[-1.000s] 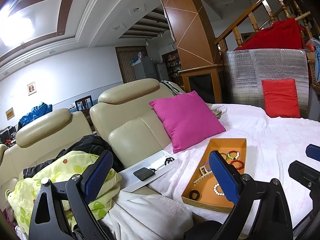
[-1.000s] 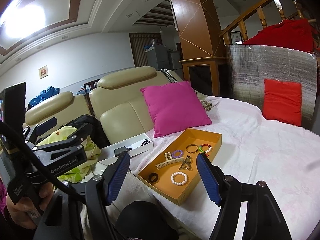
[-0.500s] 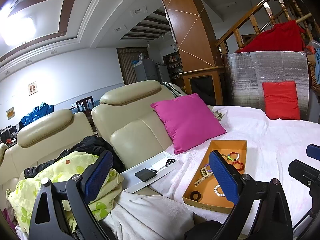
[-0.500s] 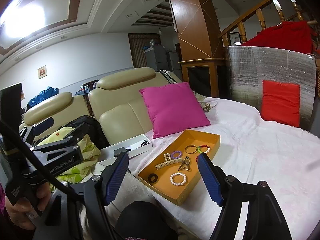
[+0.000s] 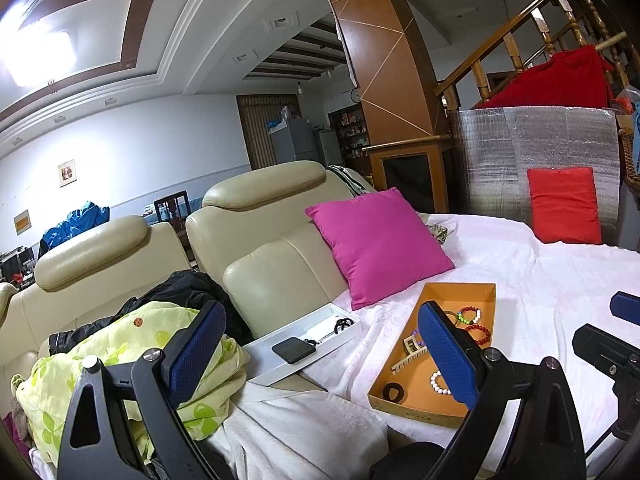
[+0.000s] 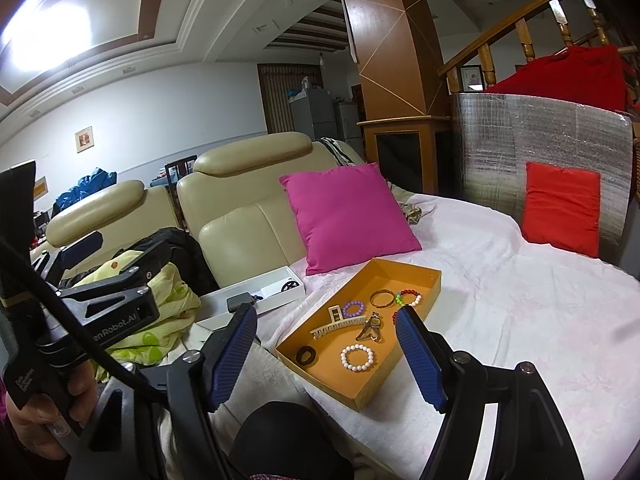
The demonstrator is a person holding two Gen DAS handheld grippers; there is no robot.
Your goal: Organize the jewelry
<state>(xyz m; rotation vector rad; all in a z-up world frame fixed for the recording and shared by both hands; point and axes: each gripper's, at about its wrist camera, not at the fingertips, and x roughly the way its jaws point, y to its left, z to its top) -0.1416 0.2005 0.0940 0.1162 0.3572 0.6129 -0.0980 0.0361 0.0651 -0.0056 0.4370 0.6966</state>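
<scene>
Between the spread blue pads of the right gripper [image 6: 326, 354] nothing is held, and just beyond them lies the orange tray [image 6: 416, 320] on the white bedcover [image 6: 520, 288], its long axis running from near left to far right. Among its jewelry, a white bead bracelet [image 6: 357, 357] and a beige hair claw [image 6: 338, 322] lie nearest. Further left, the left gripper [image 5: 320, 354], also apart and empty, faces a white box [image 5: 280, 364] and looks worse placed for the tray.

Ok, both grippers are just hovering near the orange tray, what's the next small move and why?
Probably ease the right gripper forward and down toward the white bead bracelet in the orange tray. Its jaws stand open and empty, and that bracelet lies nearest, clear of the hair claw.
</scene>
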